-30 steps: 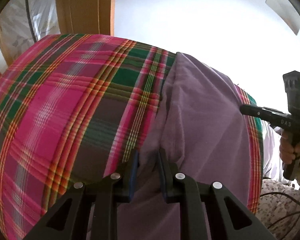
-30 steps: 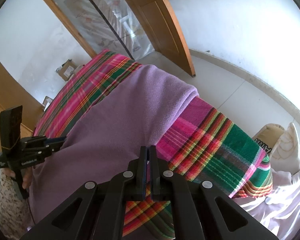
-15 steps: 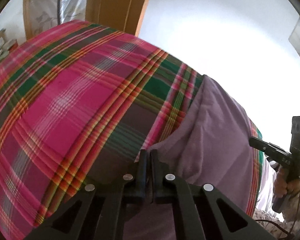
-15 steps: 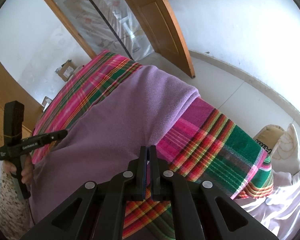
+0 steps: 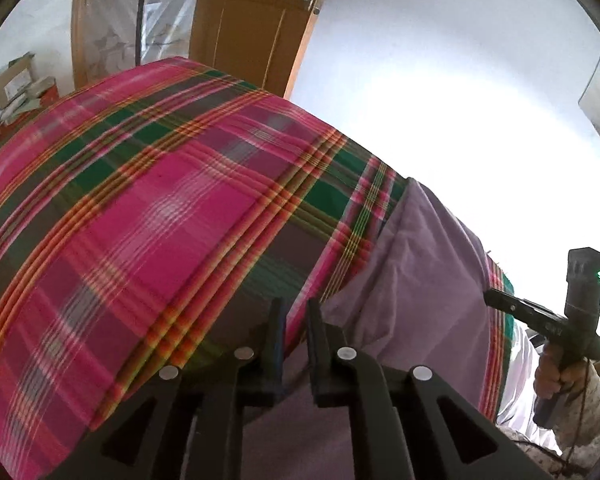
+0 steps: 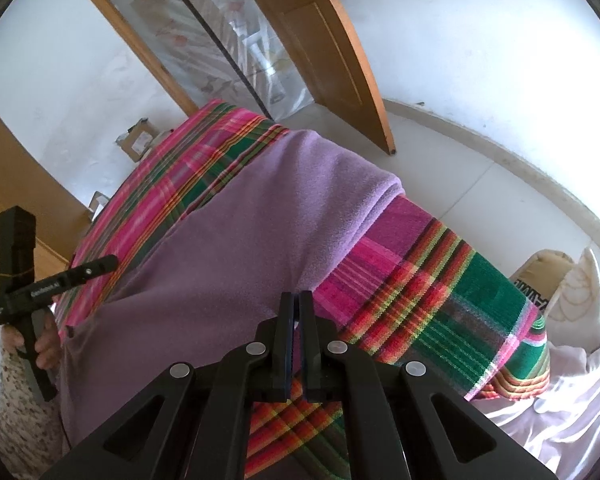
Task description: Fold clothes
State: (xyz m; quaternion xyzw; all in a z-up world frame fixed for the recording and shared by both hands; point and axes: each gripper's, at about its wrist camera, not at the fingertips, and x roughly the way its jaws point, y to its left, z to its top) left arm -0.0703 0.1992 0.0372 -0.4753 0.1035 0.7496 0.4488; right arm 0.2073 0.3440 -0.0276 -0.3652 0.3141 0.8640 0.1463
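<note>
Purple garment (image 6: pixel 260 232) lies spread over the plaid blanket (image 5: pixel 148 216) on the bed. Right gripper (image 6: pixel 296 312) has its jaws pressed together on the garment's near edge. Left gripper (image 5: pixel 296 320) jaws are opening, nothing clearly pinched, only fabric beneath. Risk, as I judge it: lifting one-sided would drag the garment askew, or snag the blanket too.

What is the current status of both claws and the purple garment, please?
Left claw opening, plaid blanket showing in the gap. Right claw shut on purple garment. Garment spread on blanket. Nothing in the way.
</note>
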